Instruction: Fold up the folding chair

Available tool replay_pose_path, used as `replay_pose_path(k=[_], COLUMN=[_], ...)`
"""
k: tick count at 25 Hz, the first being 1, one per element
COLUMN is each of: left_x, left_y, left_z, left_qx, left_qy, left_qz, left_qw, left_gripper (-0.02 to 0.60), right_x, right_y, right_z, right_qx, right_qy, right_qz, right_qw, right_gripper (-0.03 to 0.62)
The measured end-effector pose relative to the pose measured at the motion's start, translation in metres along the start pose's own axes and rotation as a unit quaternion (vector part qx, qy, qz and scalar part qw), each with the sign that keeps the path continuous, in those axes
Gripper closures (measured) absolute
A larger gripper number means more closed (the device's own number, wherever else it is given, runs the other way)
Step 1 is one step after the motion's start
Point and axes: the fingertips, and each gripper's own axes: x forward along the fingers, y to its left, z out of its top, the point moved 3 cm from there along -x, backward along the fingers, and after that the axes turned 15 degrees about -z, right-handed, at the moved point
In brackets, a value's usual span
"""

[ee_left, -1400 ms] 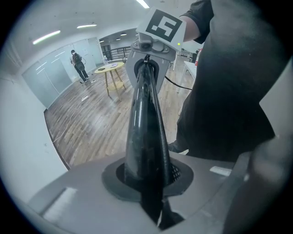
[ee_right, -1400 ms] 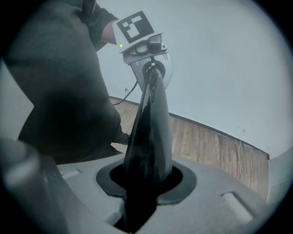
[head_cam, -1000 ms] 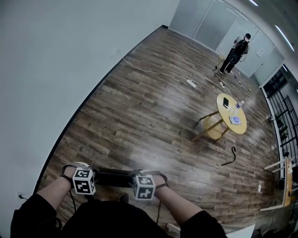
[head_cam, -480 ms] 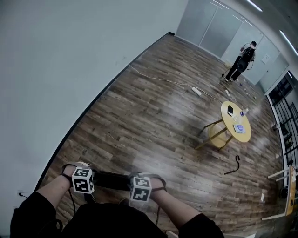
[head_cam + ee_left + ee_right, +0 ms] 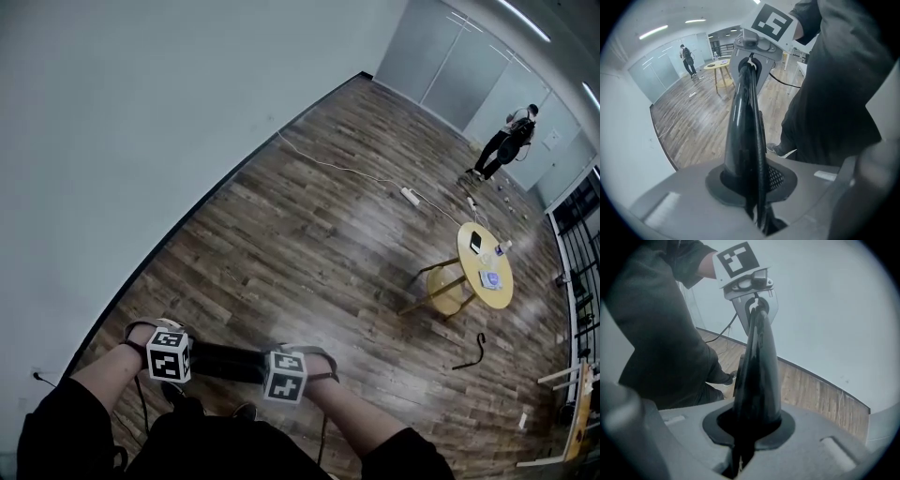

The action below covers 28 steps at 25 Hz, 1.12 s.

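Wood floor [image 5: 309, 244], round table [image 5: 472, 264] standing on it. The folding chair [image 5: 225, 361] is well apart from the table, at the person's legs, with its black top bar level. The left gripper [image 5: 171, 361] and right gripper [image 5: 286, 377] are each nearly closed and clamp that bar. The right one is nearer the table.

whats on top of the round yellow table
A dark phone, a blue-and-white item and a small pale thing near the rim lie on the yellow table. Too small to tell more; the top under them is covered.
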Motion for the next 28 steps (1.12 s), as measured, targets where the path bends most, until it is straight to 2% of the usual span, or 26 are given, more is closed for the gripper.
replay_pose_path(k=[8,13,17,28], left_x=[-0.016,-0.029,-0.043,-0.08], left_y=[0.0,-0.005,-0.009,-0.031], left_z=[-0.02,-0.045,-0.076,-0.184], left_qx=[-0.016,-0.032,-0.054,-0.127], left_qy=[-0.01,-0.017,-0.021,-0.028], left_qz=[-0.015,-0.01,-0.001,0.029], left_qw=[0.9997,0.9993,0.9983,0.9911], left_gripper=[0.535,0.535,0.534,0.532], right_x=[0.006,0.009,0.021,0.068], right_y=[-0.016,-0.025,-0.028,-0.038], right_z=[0.021,0.053,0.086,0.197], right_qx=[-0.033,-0.057,-0.071,-0.148], right_qy=[0.008,0.006,0.002,-0.014], right_qz=[0.026,0.026,0.048,0.062], right_qw=[0.999,0.998,0.996,0.987], right_gripper=[0.549,0.549,0.549,0.549])
